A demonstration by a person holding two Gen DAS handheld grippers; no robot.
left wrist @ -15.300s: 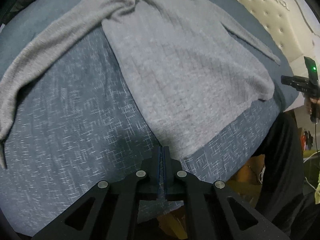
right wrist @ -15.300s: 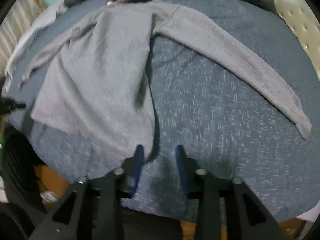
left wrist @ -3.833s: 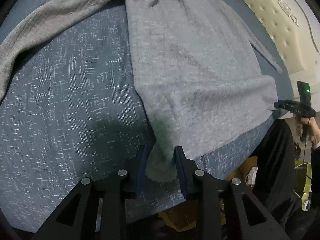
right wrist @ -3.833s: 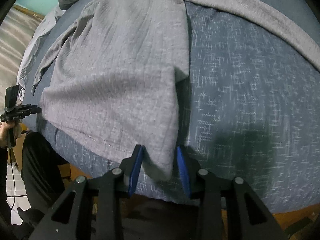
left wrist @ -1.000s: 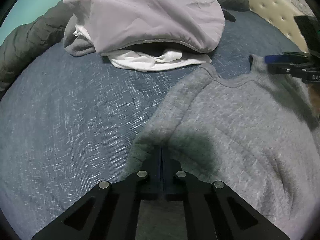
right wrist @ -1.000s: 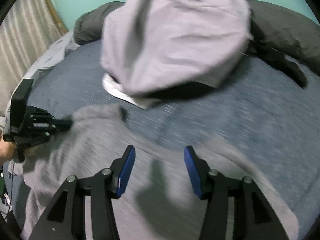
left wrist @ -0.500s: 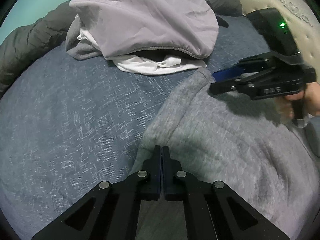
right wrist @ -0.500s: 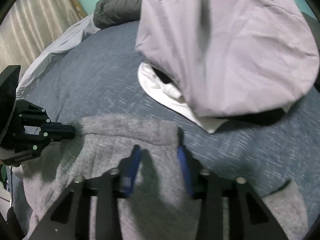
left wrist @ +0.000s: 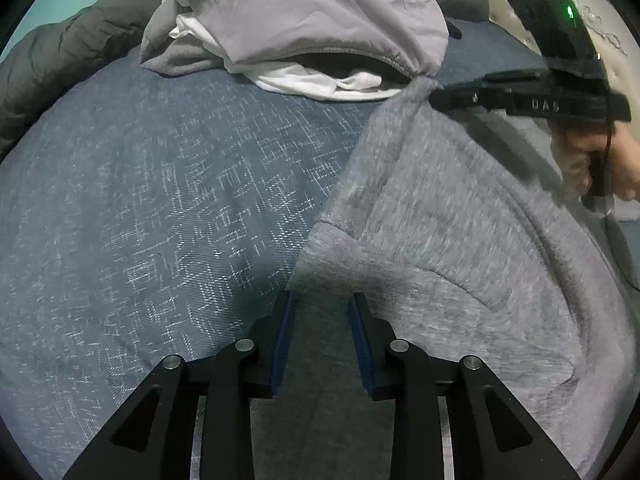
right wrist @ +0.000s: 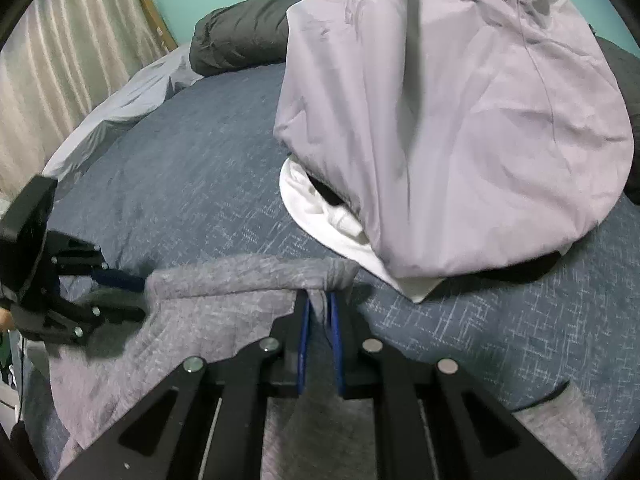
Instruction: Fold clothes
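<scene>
— Over on the left of the right-wrist view, what do you see?
— Beige curtains [right wrist: 60,60], then the left gripper [right wrist: 132,296] low down; its jaws are opening, and its blue tip lies at the rolled edge of the grey sweater [right wrist: 224,308]. That sweater is spread on the blue bedspread [right wrist: 192,168], folded onto itself.
— And the left wrist's own view?
— Its fingers [left wrist: 282,340] stand apart over the sweater's near corner, fabric beneath them but not pinched — released.
— Moving right?
— The right gripper [right wrist: 318,312] is closing, and a bunched corner of the sweater's top edge sits squeezed between its blue pads. From the left wrist, that gripper [left wrist: 436,98] reaches in from the right, a hand [left wrist: 608,164] on its handle.
— Beyond it?
— A lilac garment [right wrist: 460,120] heaped over white cloth [right wrist: 320,208], with a dark duvet [right wrist: 240,36] behind.
</scene>
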